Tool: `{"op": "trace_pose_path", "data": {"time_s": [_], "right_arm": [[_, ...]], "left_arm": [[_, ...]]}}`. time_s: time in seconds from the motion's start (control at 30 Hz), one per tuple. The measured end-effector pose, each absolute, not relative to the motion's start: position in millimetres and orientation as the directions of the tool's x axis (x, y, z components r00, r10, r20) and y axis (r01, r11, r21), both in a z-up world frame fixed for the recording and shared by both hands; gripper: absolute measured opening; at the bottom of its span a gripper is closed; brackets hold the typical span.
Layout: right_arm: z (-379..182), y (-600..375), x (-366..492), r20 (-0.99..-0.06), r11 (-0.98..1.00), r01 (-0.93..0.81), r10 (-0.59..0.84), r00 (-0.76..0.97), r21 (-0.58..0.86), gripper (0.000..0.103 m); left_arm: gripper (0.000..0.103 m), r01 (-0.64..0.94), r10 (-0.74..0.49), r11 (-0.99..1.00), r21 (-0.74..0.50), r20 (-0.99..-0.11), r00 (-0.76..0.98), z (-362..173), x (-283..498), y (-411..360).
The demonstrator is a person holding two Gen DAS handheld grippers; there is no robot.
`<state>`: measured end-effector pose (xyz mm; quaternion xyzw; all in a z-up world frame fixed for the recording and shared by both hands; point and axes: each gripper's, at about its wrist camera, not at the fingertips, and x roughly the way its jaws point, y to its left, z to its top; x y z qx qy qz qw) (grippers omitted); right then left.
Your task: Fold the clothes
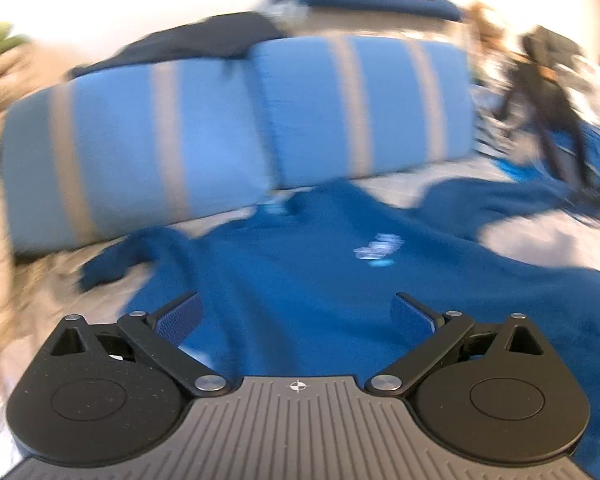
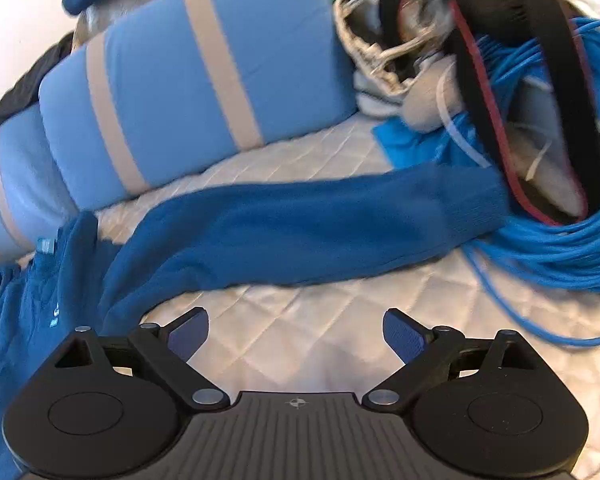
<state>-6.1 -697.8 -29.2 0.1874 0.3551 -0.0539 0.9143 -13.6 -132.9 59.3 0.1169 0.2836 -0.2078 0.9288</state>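
A dark blue sweatshirt (image 1: 320,280) lies spread on the white quilted bed, with a small pale logo on its chest. My left gripper (image 1: 298,312) is open and empty, just above the sweatshirt's body. In the right wrist view one long sleeve (image 2: 308,228) stretches to the right across the quilt, its cuff near the cables. My right gripper (image 2: 296,330) is open and empty over bare quilt (image 2: 320,320), just in front of that sleeve. The left wrist view is blurred.
Two light blue pillows with beige stripes (image 1: 236,128) (image 2: 204,80) lie behind the sweatshirt. A coil of blue cable (image 2: 560,248), black straps (image 2: 480,80) and shoes sit at the right. Dark clothing (image 1: 204,40) lies on the pillows.
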Motion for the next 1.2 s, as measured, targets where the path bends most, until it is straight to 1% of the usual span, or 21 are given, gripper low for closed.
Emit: {"op": "trace_pose_path", "data": {"time_s": [0.07,0.17,0.3,0.43,0.5,0.53,0.6,0.63,0.67,0.7,0.77,0.8,0.83,0.87,0.93,0.97,1.0,1.03,1.07,1.1,1.2], "right_arm": [[-32.8,-687.1,-2.1,-0.670,0.925,0.207,0.065,0.739,0.319,0.094],[-38.4,-673.1,4.8,-0.666,0.920,0.169,0.122,0.736,0.355,0.094],[-46.8,-659.3,19.0,-0.648,0.879,0.152,0.207,0.734,0.453,0.094],[-58.7,-645.2,42.2,-0.608,0.800,0.142,0.314,0.729,0.583,0.093],[-65.6,-637.0,57.0,-0.585,0.755,0.130,0.375,0.719,0.643,0.092],[-66.5,-633.1,62.9,-0.579,0.752,0.124,0.380,0.721,0.648,0.092],[-67.9,-625.1,75.5,-0.566,0.743,0.107,0.399,0.722,0.661,0.090],[-67.8,-622.7,80.0,-0.559,0.730,0.102,0.418,0.716,0.676,0.087],[-68.2,-617.8,84.5,-0.547,0.712,0.089,0.447,0.708,0.697,0.084],[-68.7,-612.9,89.0,-0.534,0.693,0.076,0.475,0.700,0.716,0.083],[-72.1,-603.2,96.4,-0.549,0.691,0.091,0.480,0.684,0.718,0.083],[-73.7,-598.4,100.1,-0.556,0.689,0.098,0.483,0.677,0.718,0.081],[-76.0,-595.6,103.4,-0.562,0.684,0.112,0.483,0.671,0.721,0.079],[-78.2,-592.8,106.7,-0.569,0.679,0.126,0.483,0.666,0.723,0.078],[-78.1,-587.9,113.3,-0.580,0.691,0.136,0.464,0.670,0.710,0.075],[-78.1,-585.5,116.6,-0.585,0.697,0.141,0.454,0.672,0.703,0.064],[-81.5,-586.6,121.7,-0.598,0.690,0.162,0.456,0.659,0.705,0.046],[-84.9,-587.6,126.8,-0.611,0.684,0.183,0.458,0.646,0.706,0.035],[-87.8,-591.2,128.3,-0.622,0.672,0.219,0.444,0.645,0.708,0.011],[-90.8,-594.9,129.8,-0.632,0.658,0.255,0.430,0.644,0.708,0.011],[-74.2,-605.4,117.8,-0.610,0.678,0.252,0.359,0.706,0.691,0.010]], "left_arm": [[0.102,0.382,-0.275,0.921,0.070,-0.577,0.769,56.6,1.4,-104.9],[0.102,0.303,-0.270,0.952,-0.049,-0.605,0.749,40.7,27.3,-66.6],[0.102,0.230,-0.330,0.944,-0.238,-0.655,0.679,3.5,64.0,-41.5],[0.096,0.200,-0.394,0.917,-0.346,-0.696,0.600,-25.5,94.7,-43.1],[0.093,0.183,-0.407,0.909,-0.375,-0.706,0.580,-33.1,103.8,-43.9],[0.091,0.174,-0.414,0.905,-0.388,-0.710,0.570,-36.7,108.0,-44.3],[0.082,0.166,-0.416,0.904,-0.395,-0.719,0.557,-40.9,112.7,-43.9],[0.068,0.162,-0.418,0.903,-0.398,-0.723,0.550,-43.0,115.1,-43.7],[0.057,0.158,-0.419,0.902,-0.402,-0.727,0.544,-45.1,117.4,-43.5],[0.055,0.153,-0.420,0.901,-0.405,-0.731,0.537,-47.2,119.8,-43.3],[0.054,0.145,-0.423,0.900,-0.412,-0.739,0.524,-51.4,124.5,-42.9],[0.053,0.141,-0.424,0.899,-0.415,-0.743,0.517,-53.6,126.9,-42.8],[0.043,0.137,-0.427,0.897,-0.419,-0.746,0.511,-55.4,129.1,-42.6],[0.028,0.140,-0.435,0.893,-0.427,-0.743,0.509,-55.3,130.1,-42.7],[0.017,0.141,-0.440,0.890,-0.433,-0.740,0.508,-55.1,131.8,-42.8],[0.009,0.134,-0.424,0.898,-0.419,-0.745,0.515,-53.2,132.4,-42.6],[0.007,0.126,-0.408,0.905,-0.406,-0.748,0.523,-51.2,132.9,-42.1],[0.007,0.112,-0.395,0.909,-0.401,-0.745,0.537,-48.3,132.4,-40.0],[0.007,0.098,-0.380,0.914,-0.395,-0.742,0.552,-45.3,131.6,-37.7],[0.006,0.077,-0.357,0.920,-0.384,-0.738,0.573,-41.3,129.3,-34.3],[0.006,0.034,-0.279,0.943,-0.331,-0.732,0.621,-30.1,119.9,-20.5]]}}
